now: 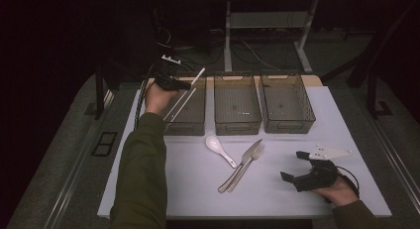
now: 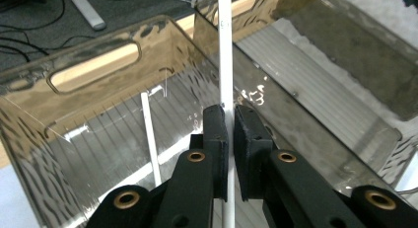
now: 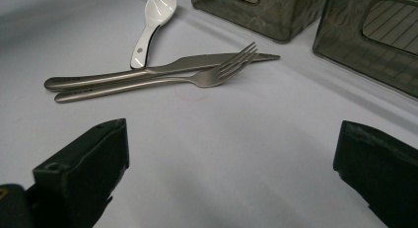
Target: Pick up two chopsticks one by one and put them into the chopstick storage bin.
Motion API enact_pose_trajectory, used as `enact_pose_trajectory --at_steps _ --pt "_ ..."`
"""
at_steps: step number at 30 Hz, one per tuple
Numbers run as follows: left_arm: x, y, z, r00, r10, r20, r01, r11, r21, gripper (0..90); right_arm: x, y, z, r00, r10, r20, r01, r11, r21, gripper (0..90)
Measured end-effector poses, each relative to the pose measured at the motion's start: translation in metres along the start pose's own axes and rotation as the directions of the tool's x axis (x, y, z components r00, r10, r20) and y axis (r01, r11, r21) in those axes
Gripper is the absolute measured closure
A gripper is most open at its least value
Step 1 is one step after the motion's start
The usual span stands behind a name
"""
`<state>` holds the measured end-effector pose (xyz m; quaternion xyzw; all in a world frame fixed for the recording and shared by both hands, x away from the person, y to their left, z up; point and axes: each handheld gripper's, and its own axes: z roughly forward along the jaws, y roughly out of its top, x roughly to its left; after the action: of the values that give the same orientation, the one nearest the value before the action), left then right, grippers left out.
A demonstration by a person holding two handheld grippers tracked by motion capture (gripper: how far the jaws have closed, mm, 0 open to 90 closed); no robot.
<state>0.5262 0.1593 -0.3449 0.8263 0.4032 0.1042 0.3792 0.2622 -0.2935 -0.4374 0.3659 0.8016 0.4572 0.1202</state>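
My left gripper (image 1: 184, 84) hovers over the left smoky plastic bin (image 1: 195, 125), its jaws shut on a white chopstick (image 1: 198, 75). In the left gripper view the gripper (image 2: 230, 115) pinches that chopstick (image 2: 225, 60), which runs straight up between the pads. A second white chopstick (image 2: 150, 138) lies slanted inside the bin (image 2: 93, 65), also seen in the high view as the chopstick (image 1: 182, 105) beside the held one. My right gripper (image 1: 296, 178) rests low at the table's right front, jaws wide apart with nothing between them (image 3: 226, 173).
Two more bins, middle (image 1: 236, 124) and right (image 1: 288, 124), stand in a row beside the left one. A white spoon (image 1: 220, 149), a knife (image 3: 162, 70) and a fork (image 3: 207, 77) lie mid-table on the white mat (image 1: 198, 189). Dark floor and cables lie beyond.
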Motion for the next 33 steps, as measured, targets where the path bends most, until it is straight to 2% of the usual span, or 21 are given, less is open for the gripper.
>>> enact_pose_trajectory --at_steps 3,4,5,7,10,13,18,28,33 --pt "-0.002 -0.005 0.005 0.9999 -0.014 -0.008 0.014 0.9999 -0.005 83.5 0.000 0.000 0.000 1.0000 -0.001 0.000 0.001 1.000 -0.002 0.5" --pt "-0.002 -0.006 0.008 0.9999 -0.008 -0.010 0.008 1.0000 0.004 83.5 0.001 0.000 -0.001 1.0000 -0.001 0.000 0.001 1.000 -0.002 0.5" --pt "-0.004 -0.008 0.010 0.9996 -0.020 -0.020 0.021 0.9997 0.016 83.5 0.001 0.000 -0.001 1.0000 -0.001 0.000 0.001 1.000 -0.001 0.5" --pt "-0.003 -0.010 0.013 0.9996 0.001 -0.030 0.000 0.9994 0.034 83.5 0.001 0.000 0.000 1.0000 -0.003 0.000 0.003 1.000 0.000 0.5" --pt "-0.003 -0.015 0.018 0.9991 0.007 -0.042 -0.005 0.9986 0.053 83.5 0.001 0.000 0.000 1.0000 -0.001 0.001 0.001 1.000 0.001 0.5" --pt "-0.002 -0.019 0.022 0.9985 -0.010 -0.054 0.014 0.9976 0.067 83.4 0.000 0.000 0.000 1.0000 0.000 0.001 0.000 1.000 0.002 0.5" --pt "-0.002 -0.023 0.027 0.9970 -0.008 -0.077 0.016 0.9949 0.100 83.3 0.000 0.000 -0.001 1.0000 0.002 0.002 -0.002 1.000 0.001 0.5" --pt "-0.003 -0.028 0.031 0.9969 -0.023 -0.076 0.031 0.9934 0.111 83.7 0.000 0.000 -0.001 1.0000 0.001 0.001 -0.001 1.000 0.000 0.5" --pt "-0.003 -0.029 0.026 0.9971 -0.035 -0.068 0.040 0.9961 0.079 81.0 0.001 0.000 -0.001 1.0000 0.000 0.000 0.000 1.000 -0.001 0.5"
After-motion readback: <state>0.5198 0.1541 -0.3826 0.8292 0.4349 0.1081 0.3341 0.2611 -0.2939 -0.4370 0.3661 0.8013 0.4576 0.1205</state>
